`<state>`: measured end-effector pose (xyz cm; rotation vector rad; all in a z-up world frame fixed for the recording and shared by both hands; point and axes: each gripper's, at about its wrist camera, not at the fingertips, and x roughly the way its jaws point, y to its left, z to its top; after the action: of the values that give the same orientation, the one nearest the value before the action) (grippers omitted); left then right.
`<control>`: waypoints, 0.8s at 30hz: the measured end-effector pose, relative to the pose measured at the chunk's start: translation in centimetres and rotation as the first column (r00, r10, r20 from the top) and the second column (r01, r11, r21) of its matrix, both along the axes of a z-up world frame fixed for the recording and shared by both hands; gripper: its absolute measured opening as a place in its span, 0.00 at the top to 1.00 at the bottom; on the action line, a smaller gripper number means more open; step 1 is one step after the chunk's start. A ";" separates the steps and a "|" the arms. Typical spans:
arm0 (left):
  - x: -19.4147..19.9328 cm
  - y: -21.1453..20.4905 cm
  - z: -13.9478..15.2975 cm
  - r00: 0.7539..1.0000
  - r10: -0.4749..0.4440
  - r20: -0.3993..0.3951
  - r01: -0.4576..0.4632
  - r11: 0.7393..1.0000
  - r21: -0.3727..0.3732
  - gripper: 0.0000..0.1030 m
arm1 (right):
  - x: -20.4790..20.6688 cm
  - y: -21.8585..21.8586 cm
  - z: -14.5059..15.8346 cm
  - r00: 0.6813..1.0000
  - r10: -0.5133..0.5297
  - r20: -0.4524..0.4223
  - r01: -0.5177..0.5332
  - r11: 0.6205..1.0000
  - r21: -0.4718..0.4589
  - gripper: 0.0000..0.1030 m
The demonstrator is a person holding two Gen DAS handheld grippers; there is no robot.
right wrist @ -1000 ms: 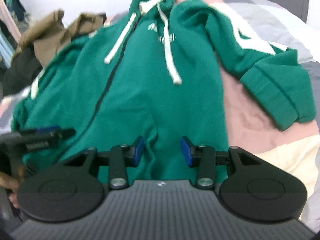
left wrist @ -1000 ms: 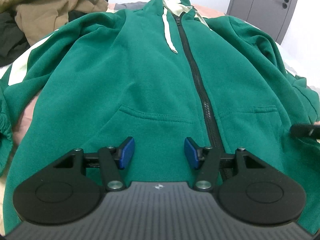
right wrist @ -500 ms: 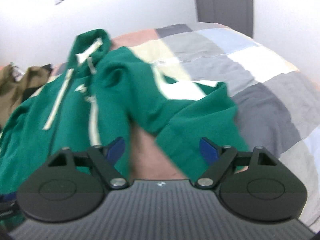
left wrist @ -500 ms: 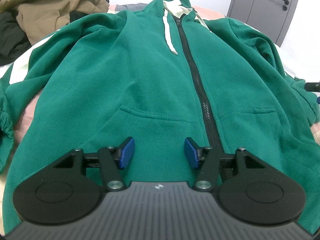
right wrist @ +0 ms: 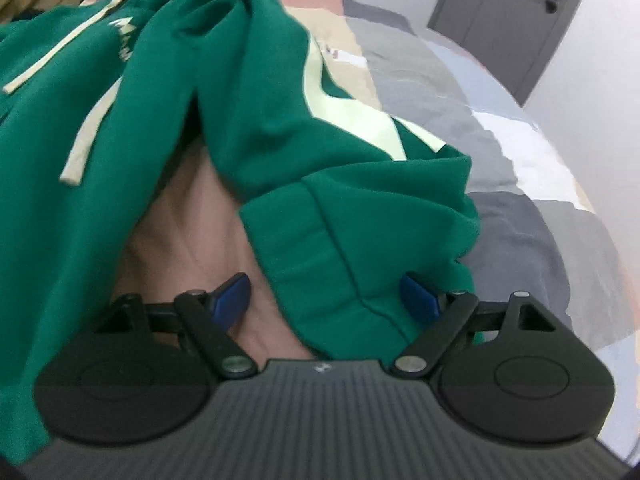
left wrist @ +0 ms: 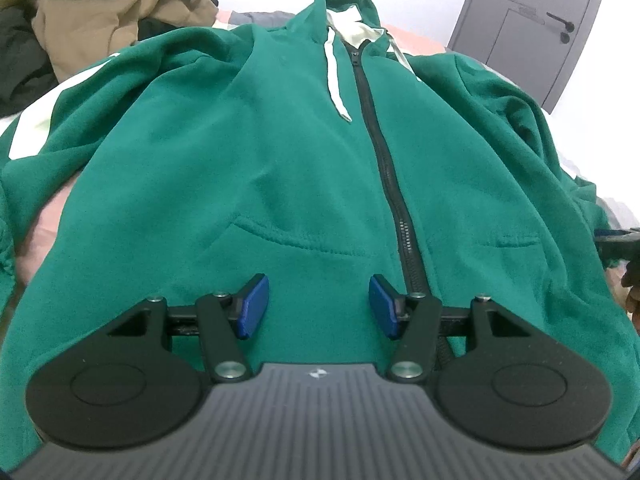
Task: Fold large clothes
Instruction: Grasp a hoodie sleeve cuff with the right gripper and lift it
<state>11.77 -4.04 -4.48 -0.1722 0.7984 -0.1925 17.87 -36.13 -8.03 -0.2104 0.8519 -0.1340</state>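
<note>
1. Green fleece hoodie (left wrist: 280, 184) lies front-up on a patchwork bedspread (right wrist: 460, 92). Long axis runs away from the left camera: hem nearest, hood at the far end.
2. Black zipper (left wrist: 384, 148) closed along the midline; pale drawstring (left wrist: 336, 80) hangs beside it. Kangaroo pocket openings sit either side of the zip.
3. Right sleeve (right wrist: 320, 140) slants down toward the right camera, a pale stripe along it, ending in a ribbed cuff (right wrist: 344, 264).
4. Fabric soft, matte, lightly rumpled; bedspread in flat blocks of pink, grey, cream.
5. Left gripper (left wrist: 318, 306) hovers over the hem, blue pads apart, nothing clamped.
6. Right gripper (right wrist: 326, 296) straddles the cuff, jaws wide but closing; the pads have not yet pinched the cloth.
7. Brown and dark garments (left wrist: 92, 12) heaped beyond the left shoulder. Grey door (left wrist: 532, 20) behind.
</note>
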 end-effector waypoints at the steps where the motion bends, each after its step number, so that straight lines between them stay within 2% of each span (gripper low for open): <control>1: 0.0 0.1 0.0 1.000 0.004 0.001 -0.004 1.000 -0.007 0.40 | 0.0 -0.3 0.4 0.999 -0.036 0.014 0.036 0.999 0.021 0.34; 2: -0.1 0.3 0.1 1.000 0.008 0.002 -0.008 1.000 -0.012 0.40 | 0.0 -0.6 0.8 0.998 -0.058 0.024 0.056 0.997 0.046 0.51; 3: -0.2 0.5 0.1 1.000 0.012 0.004 -0.012 1.000 -0.021 0.40 | -0.2 -0.9 1.6 0.995 -0.082 0.051 0.078 0.995 0.059 0.59; 4: -0.3 0.8 0.3 1.000 0.017 0.008 -0.017 0.999 -0.035 0.40 | -0.5 -1.0 2.3 0.993 -0.095 0.073 0.091 0.994 0.064 0.74; 5: -0.4 1.1 0.4 1.000 0.021 0.011 -0.020 0.999 -0.047 0.40 | -0.7 -1.3 3.3 0.989 -0.117 0.095 0.111 0.992 0.065 0.78; 10: -0.8 2.4 1.2 0.999 0.040 0.031 -0.036 0.994 -0.104 0.40 | -1.9 -4.6 10.4 0.945 -0.241 0.220 0.209 0.965 0.157 0.83; 15: -1.0 3.6 1.6 0.997 0.063 0.035 -0.057 0.987 -0.150 0.40 | -2.6 -8.3 20.7 0.876 -0.332 0.349 0.256 0.935 0.246 0.85; 19: -0.8 4.5 1.6 0.996 0.083 0.030 -0.077 0.981 -0.177 0.40 | -2.6 -9.3 29.2 0.824 -0.358 0.440 0.267 0.929 0.256 0.85; 21: -0.9 4.9 1.6 0.995 0.091 0.028 -0.084 0.979 -0.187 0.40 | -2.3 -9.9 32.5 0.800 -0.378 0.467 0.282 0.923 0.263 0.86; 24: -0.9 5.5 1.7 0.994 0.106 0.025 -0.099 0.974 -0.203 0.40 | -1.5 -9.8 37.0 0.764 -0.374 0.526 0.310 0.927 0.210 0.86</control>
<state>10.87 1.46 -2.79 -0.3992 0.7320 -0.1781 16.34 -45.88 29.01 0.0985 0.2943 -0.4710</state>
